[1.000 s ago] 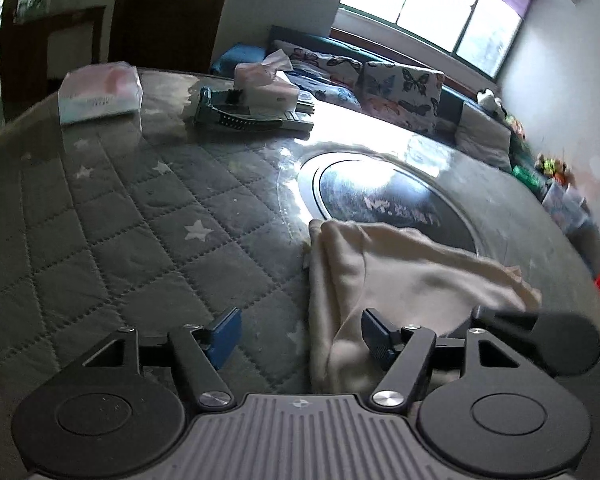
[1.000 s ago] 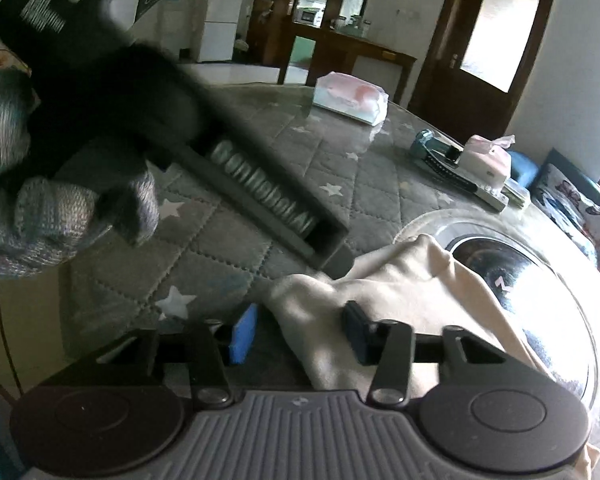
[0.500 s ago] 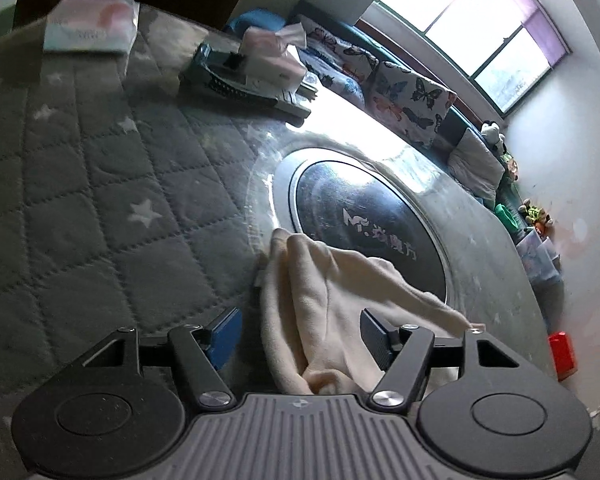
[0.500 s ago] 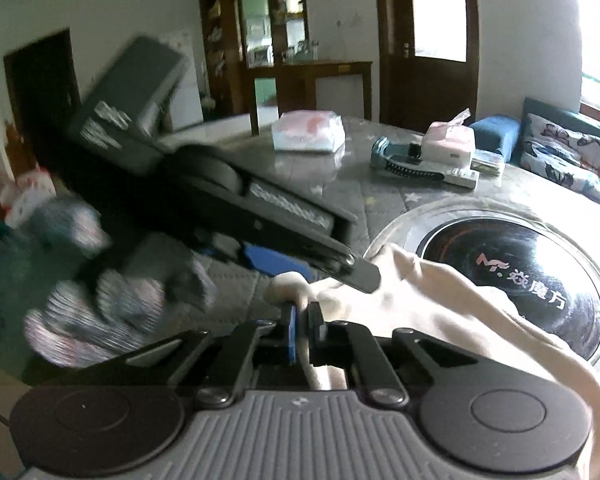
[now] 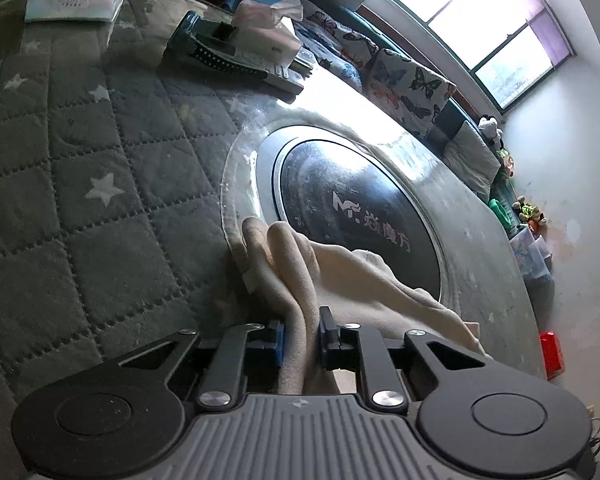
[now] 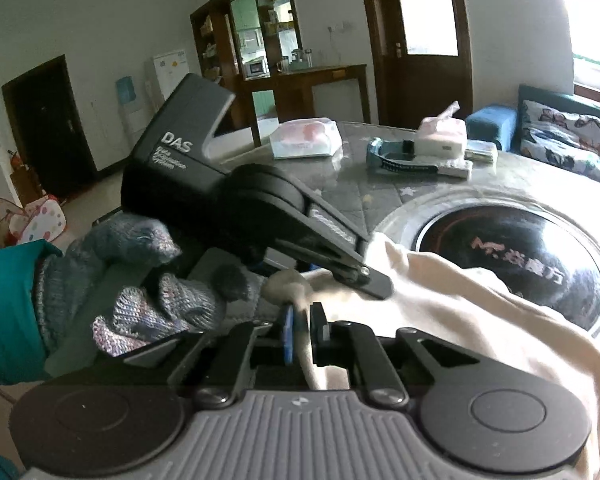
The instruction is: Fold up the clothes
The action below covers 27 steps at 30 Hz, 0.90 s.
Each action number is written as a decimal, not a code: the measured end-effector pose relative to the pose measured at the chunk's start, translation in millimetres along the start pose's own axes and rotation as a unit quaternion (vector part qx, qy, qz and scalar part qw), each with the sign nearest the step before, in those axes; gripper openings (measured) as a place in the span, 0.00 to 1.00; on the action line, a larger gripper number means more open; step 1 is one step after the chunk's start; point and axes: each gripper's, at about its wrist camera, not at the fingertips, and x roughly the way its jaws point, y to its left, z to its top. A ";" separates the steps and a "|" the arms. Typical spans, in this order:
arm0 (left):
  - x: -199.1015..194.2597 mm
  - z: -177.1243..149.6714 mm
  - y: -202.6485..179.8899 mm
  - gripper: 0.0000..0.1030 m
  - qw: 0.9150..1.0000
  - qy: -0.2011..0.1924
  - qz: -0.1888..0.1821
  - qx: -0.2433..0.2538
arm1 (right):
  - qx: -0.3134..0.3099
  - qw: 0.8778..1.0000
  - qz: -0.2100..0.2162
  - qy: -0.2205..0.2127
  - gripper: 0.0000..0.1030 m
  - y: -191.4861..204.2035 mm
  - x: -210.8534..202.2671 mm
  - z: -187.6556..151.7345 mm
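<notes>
home living rm: butterfly-cushion sofa, tissue box, fridge, kids' play tent.

L gripper just closed, pinching cloth — R gripper nipped too; gloved L hand alongside.

Two close wrist views, angled down over a quilted table; both sharing its round glass centre.
</notes>
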 end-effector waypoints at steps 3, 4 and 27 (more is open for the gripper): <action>0.5 -0.9 -1.8 0.17 1.000 -0.003 0.004 0.007 | 0.014 1.000 -0.026 -0.005 0.14 -17.0 -15.5 -4.4; 0.4 -1.2 -2.6 0.17 1.000 -0.004 0.005 0.010 | 0.019 0.999 -0.037 -0.006 0.14 -23.6 -21.0 -5.8; 3.6 -5.8 -20.8 0.17 0.996 -0.017 0.046 0.074 | 0.191 0.962 -0.197 -0.010 0.34 -162.3 -55.3 -61.5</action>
